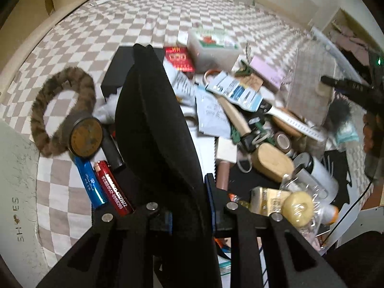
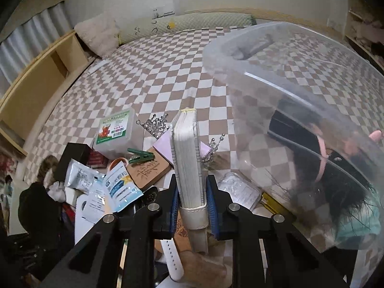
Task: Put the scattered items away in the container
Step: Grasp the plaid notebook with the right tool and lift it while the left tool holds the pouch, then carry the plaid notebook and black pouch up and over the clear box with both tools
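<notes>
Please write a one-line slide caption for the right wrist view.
Right tongs grip a white notebook upright beside the clear bin, above bed clutter.

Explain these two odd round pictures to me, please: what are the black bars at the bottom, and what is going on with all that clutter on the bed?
There is no robot here. A person holds a two-finger gripper in each hand, and a wide-angle camera on each one looks forward along its fingers. The black bars are those fingers.

The left wrist view shows the left gripper shut on a black curved object; I cannot tell what it is. The right wrist view shows the right gripper shut on a small white notebook, held upright with its page edges facing the camera.

Both look over a checkered bedspread covered with a pile of small things: a green clothespin, sachets, a furry ring and two batteries. The clear plastic container on the right is where things go; it already holds some items.
</notes>
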`<state>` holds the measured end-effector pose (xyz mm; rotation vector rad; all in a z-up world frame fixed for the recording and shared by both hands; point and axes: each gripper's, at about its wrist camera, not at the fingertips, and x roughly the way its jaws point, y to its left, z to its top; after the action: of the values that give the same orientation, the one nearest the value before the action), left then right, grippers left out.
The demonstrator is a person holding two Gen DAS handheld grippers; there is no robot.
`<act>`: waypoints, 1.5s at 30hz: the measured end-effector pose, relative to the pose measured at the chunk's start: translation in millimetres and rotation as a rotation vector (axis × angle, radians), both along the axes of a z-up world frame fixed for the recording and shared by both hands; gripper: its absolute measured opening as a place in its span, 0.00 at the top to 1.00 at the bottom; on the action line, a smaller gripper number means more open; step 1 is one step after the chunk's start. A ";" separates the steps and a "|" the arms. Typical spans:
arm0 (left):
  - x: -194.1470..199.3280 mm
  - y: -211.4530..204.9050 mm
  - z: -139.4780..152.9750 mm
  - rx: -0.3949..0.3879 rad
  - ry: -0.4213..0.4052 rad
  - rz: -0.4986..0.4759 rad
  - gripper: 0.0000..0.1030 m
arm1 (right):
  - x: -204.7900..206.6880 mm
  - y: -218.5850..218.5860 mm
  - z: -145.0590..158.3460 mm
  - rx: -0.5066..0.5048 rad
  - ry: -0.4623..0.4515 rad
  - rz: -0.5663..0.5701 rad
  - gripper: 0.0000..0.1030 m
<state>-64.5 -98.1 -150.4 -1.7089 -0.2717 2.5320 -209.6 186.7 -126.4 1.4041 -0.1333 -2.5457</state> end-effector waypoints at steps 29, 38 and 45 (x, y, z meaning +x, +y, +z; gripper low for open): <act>63.2 73.0 166.6 0.092 0.598 -0.314 0.79 | 61.1 64.8 120.2 -0.413 0.208 -0.012 0.81; 84.3 112.0 200.6 0.094 0.785 -0.461 0.79 | 69.5 103.4 168.3 -0.467 0.336 -0.071 0.81; 84.2 144.5 214.9 0.075 0.860 -0.531 0.79 | 75.6 149.8 189.4 -0.549 0.437 -0.170 0.81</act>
<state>19.8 46.4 64.5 -0.4470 0.1323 2.4909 -134.1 336.5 63.0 0.6454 -0.8250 -2.5881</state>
